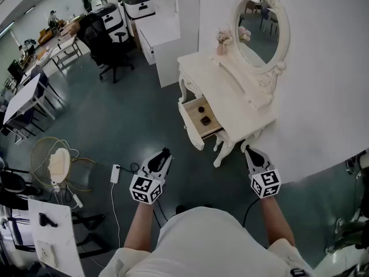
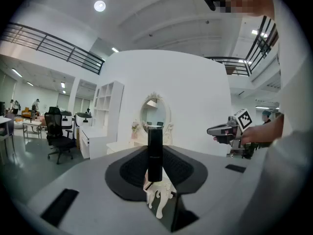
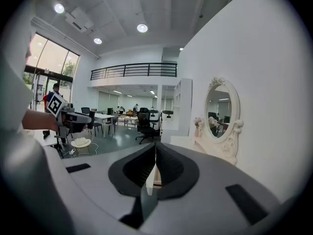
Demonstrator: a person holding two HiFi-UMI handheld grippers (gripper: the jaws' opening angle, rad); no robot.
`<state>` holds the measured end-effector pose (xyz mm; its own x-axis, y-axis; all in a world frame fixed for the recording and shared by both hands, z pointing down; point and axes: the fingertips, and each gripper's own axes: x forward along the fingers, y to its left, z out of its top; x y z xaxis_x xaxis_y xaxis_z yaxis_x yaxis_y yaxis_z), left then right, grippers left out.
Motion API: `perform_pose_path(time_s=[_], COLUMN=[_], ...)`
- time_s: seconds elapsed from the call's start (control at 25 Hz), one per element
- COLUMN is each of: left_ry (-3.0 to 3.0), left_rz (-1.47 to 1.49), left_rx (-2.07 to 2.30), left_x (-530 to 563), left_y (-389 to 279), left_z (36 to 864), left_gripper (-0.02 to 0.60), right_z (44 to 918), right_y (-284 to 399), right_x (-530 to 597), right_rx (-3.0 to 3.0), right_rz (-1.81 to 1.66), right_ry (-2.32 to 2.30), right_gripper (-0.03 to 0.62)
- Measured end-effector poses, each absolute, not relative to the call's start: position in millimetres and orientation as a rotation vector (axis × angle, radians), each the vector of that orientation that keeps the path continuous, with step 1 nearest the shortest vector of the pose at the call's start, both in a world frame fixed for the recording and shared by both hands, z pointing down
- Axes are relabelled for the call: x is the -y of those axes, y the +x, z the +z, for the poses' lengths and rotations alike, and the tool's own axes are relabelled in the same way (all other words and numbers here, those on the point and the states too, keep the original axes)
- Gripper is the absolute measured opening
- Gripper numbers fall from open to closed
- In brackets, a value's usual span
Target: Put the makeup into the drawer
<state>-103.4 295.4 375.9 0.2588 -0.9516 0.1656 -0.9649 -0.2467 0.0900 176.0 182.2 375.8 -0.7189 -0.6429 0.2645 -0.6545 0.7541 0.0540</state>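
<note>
A slim black makeup tube (image 2: 155,153) stands upright between the jaws of my left gripper (image 1: 166,153), which is shut on it. That gripper hovers over the floor, a short way in front of the white dressing table (image 1: 228,94). The table's drawer (image 1: 191,127) is pulled open, and two dark makeup items (image 1: 203,115) lie inside. My right gripper (image 1: 248,149) is held near the table's right front leg; its jaws meet in a thin line with nothing between them. Both grippers point toward the table.
An oval mirror (image 1: 262,25) and a small vase of flowers (image 1: 222,42) stand on the table against the white wall. A black office chair (image 1: 109,45) is behind on the left. A wire stool (image 1: 55,160) and a power strip (image 1: 115,173) are on the floor to my left.
</note>
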Motion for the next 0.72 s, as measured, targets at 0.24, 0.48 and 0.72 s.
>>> perform_pose_path(time_s=[0.24,0.48,0.72], left_ry=[2.353,2.354,2.354], left_rz=[0.111,0.103,0.091], left_rx=[1.804,1.795,1.786], left_x=[-296.6,-301.4,-306.0], left_y=[-101.3,-105.9,-113.4], left_z=[375.7,377.5,378.8], left_gripper=[0.1,0.1,0.1], right_z=[375.4,376.0,377.0], right_y=[176.6,171.4,166.0], right_x=[-185.1,-190.2,-193.8], right_rx=[2.685,2.675,2.667], right_rz=[0.062,0.072,0.089], right_ry=[1.013,1.023,1.036], right_gripper=[0.029,0.029,0.029])
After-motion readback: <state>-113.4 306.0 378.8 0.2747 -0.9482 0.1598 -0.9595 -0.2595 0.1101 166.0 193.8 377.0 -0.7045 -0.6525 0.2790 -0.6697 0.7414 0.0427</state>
